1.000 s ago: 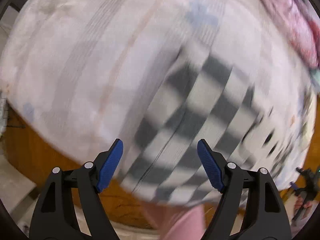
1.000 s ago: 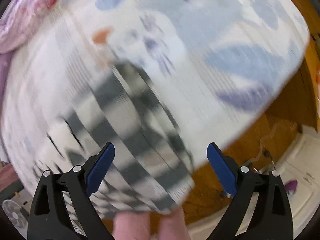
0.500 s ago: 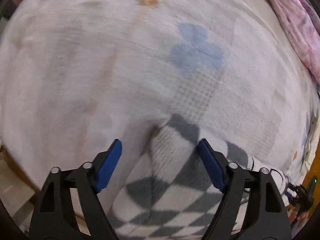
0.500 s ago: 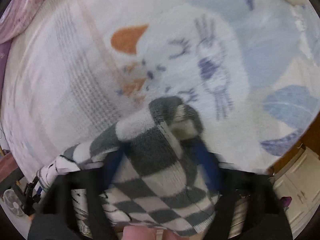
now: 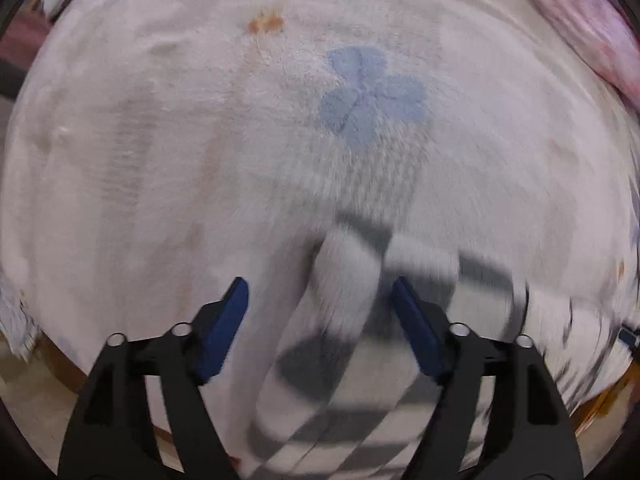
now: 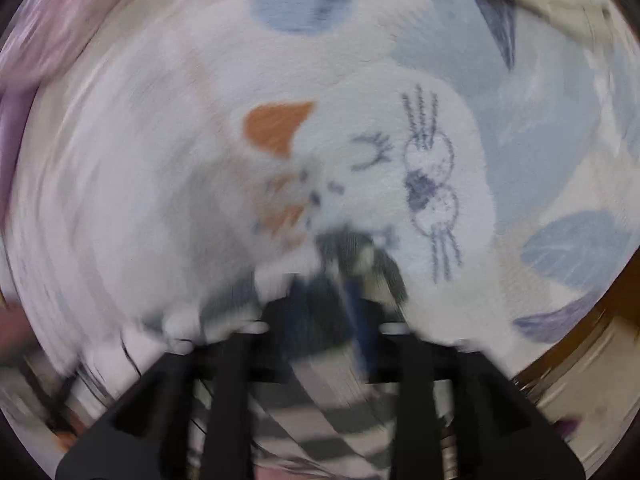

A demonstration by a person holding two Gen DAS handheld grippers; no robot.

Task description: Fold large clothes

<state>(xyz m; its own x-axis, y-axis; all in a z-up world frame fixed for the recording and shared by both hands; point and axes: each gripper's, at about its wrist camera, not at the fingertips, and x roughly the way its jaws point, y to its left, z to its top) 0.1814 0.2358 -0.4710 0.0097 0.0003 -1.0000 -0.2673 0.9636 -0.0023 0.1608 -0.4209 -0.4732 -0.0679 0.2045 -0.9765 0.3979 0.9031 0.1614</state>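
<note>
Looking down through the left wrist camera, I see my left gripper [image 5: 320, 300] pointing at a white fleece blanket [image 5: 180, 140] printed with a blue flower [image 5: 370, 96]. Its two blue pads [image 5: 224, 332] stand well apart. A grey-and-white checked garment [image 5: 344, 280] lies on the blanket, and a rolled end of it sits in the gap between the jaws, touching neither pad as far as I can see. These jaws have just been opening. A pink cloth [image 5: 580, 20] lies at the upper right edge of that view.

My right wrist camera is heavily blurred. The right gripper [image 6: 332, 300] is smeared; its jaws have just been opening, with the same checked garment [image 6: 320, 420] bunched between and over them. I cannot tell whether the pads press on the fabric. Beyond it the blanket [image 6: 120, 200] shows a cartoon animal face [image 6: 400, 168] with an orange ear and blue leaf shapes. Brown wood [image 6: 592, 344] shows past the blanket's edge at lower right.
</note>
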